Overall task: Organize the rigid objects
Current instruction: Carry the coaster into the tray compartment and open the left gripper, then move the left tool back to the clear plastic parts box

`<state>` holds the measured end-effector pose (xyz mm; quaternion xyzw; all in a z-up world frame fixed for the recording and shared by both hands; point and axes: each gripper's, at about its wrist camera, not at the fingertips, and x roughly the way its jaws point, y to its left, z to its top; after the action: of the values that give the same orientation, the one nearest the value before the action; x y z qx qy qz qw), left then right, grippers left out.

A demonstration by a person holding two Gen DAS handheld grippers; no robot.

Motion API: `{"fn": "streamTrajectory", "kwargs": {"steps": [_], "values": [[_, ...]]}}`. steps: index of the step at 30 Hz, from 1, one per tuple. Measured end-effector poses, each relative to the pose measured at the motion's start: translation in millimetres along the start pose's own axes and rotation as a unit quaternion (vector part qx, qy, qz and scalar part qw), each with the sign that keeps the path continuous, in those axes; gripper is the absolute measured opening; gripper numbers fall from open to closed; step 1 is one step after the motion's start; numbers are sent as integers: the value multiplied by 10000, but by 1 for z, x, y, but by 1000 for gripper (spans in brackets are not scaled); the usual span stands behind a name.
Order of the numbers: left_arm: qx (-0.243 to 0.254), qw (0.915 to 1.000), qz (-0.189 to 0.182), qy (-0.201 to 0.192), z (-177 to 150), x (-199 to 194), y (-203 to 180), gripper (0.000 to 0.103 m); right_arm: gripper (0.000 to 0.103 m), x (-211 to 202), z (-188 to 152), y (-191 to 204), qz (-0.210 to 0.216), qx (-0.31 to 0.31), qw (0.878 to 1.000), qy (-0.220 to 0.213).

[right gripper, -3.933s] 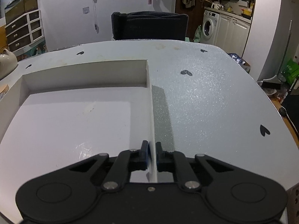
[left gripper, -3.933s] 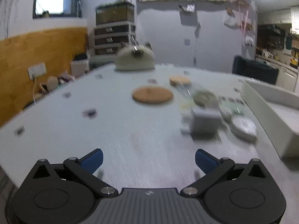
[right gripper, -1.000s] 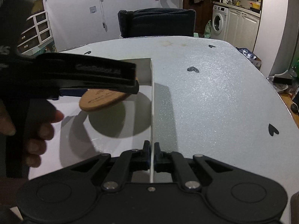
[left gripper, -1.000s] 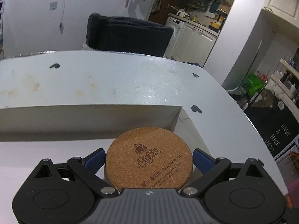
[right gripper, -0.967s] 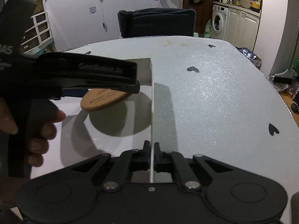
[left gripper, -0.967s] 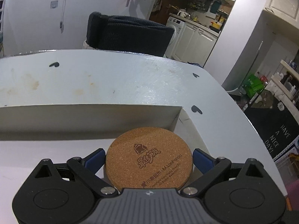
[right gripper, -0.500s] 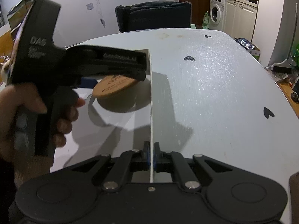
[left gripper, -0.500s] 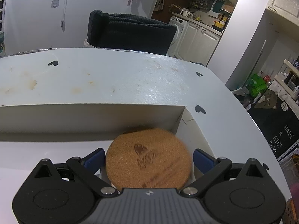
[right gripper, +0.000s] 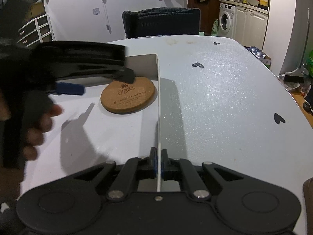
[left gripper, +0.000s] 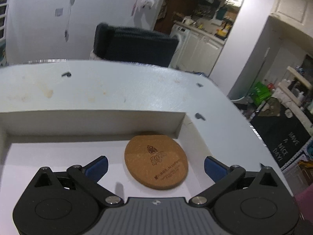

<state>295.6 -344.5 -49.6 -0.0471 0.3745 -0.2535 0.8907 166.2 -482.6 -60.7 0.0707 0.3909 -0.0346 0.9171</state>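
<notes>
The round cork coaster (left gripper: 156, 161) lies flat in the far right corner of the white box (right gripper: 158, 105). It looks light and stiff. Hold it by its edges. The left gripper (left gripper: 155, 167) is wide open, holding nothing. The right gripper (right gripper: 158, 161) pinches the box's wall.

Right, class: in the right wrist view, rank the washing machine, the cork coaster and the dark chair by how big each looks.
1. Dark chair
2. Cork coaster, helped by being nearer the camera
3. Washing machine, which is far off
</notes>
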Motion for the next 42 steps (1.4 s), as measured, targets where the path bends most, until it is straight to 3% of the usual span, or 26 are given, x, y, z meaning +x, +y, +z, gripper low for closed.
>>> {"fn": "streamTrajectory", "kwargs": {"steps": [5,10,17,25,29,36,40,42], "values": [[420,9982,-154,-407,-8,-54,2,103,4,-1,-1,0,-13,5,10000,-27],[785,9935,2,-827,-26,-101,12,103,4,-2,-1,-1,-14,3,10000,-46],[822,9892,357,-1160,-48,-147,43,103,5,-2,-1,0,-29,2,10000,-48],[558,9827,1047,-1421,-71,-181,93,103,7,-1,-1,4,-116,-90,9999,-49],[342,9810,1154,-1524,-83,-197,121,103,8,-1,-1,7,-197,-179,9996,-42],[115,9796,1498,-1336,-98,-210,158,103,8,-2,-1,7,-195,-159,9997,-50],[-409,9812,1497,-1150,-89,-213,186,103,8,-2,-2,8,-204,-144,9997,-66],[-606,9770,1696,-1143,-79,-212,198,103,8,-2,-2,8,-212,-154,9996,-66]]}}
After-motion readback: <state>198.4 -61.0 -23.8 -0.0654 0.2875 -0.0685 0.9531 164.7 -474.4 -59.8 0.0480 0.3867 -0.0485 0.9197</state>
